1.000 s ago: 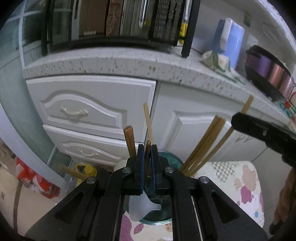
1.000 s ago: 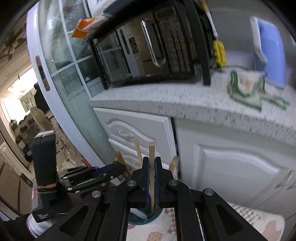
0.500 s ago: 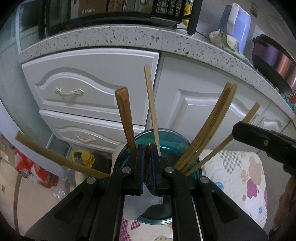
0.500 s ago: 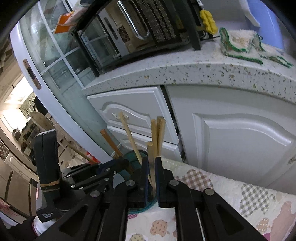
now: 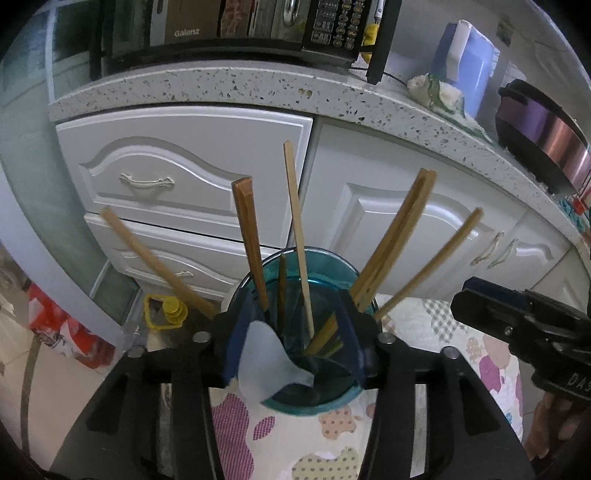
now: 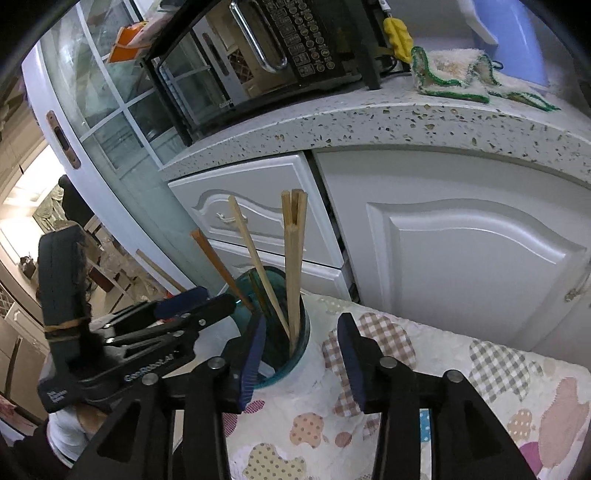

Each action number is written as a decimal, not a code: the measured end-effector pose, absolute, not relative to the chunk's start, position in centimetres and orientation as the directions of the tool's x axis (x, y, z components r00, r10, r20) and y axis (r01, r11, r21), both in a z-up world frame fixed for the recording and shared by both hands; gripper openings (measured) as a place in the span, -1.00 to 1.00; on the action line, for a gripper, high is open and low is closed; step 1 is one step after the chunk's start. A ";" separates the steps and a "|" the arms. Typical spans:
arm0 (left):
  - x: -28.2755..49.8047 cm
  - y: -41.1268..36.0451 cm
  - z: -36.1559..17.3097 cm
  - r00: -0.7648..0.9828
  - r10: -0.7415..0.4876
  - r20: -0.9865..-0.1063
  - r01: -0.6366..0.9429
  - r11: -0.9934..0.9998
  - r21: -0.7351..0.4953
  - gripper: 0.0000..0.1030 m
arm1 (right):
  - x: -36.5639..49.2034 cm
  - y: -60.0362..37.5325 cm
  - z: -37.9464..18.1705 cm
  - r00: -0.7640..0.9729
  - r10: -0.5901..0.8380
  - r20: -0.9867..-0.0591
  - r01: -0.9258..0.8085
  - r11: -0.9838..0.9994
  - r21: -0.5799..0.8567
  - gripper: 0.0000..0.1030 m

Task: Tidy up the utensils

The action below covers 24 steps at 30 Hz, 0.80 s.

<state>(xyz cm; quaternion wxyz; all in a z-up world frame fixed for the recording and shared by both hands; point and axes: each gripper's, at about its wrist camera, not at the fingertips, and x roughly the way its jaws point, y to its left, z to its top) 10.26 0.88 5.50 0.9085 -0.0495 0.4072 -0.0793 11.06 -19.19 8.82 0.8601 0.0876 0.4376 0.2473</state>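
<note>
Behind everything runs the white cabinet front (image 5: 192,177) with its speckled stone worktop (image 5: 258,88) above, a black microwave (image 5: 258,22) sitting on it beside a green-edged cloth (image 6: 454,77). Nearer the cameras lies the patterned cloth (image 6: 461,369) — patchwork blobs in pink, checks and dots — and on it stands the teal glass cup (image 5: 325,258), the holder for the utensils.

From the cup fan out the wooden chopsticks (image 5: 295,229): a darker pair (image 5: 249,240) upright, one pale stick near the middle, others leaning far out to either side. A pale blue spoon (image 5: 262,354) lies against the near rim.

The left tongs (image 5: 291,339) stand wide apart around the near side of the cup, gripping nothing; the right tongs (image 6: 301,358) are likewise spread — apart and empty, just in front of the cup.

The step in hand looks like release and retreat after dropping sticks into the cup. To do it well, each pair of tongs should back straight away along its own axis, keeping its pads clear of the splayed sticks, since a nudge to a leaning stick could lever the cup over or flick a stick out onto the cloth. The left tongs sit closest to the rim, so they want the most care. Whether more utensils wait off-frame cannot be told.
</note>
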 end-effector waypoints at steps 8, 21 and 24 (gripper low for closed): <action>7.7 1.4 6.0 0.679 -0.147 -0.720 0.061 0.988 -0.145 0.04 | 9.0 -18.8 9.6 0.528 0.470 -0.708 -0.331 0.881 0.338 -0.10; 2.9 2.0 6.9 0.722 -0.069 -0.688 0.005 0.995 -0.096 0.04 | 5.1 -17.3 10.3 0.581 0.410 -0.703 -0.321 0.909 0.265 0.07; 2.0 1.9 7.2 0.733 -0.055 -0.678 -0.002 0.997 -0.082 0.04 | 4.1 -17.3 10.6 0.592 0.398 -0.701 -0.323 0.914 0.246 0.07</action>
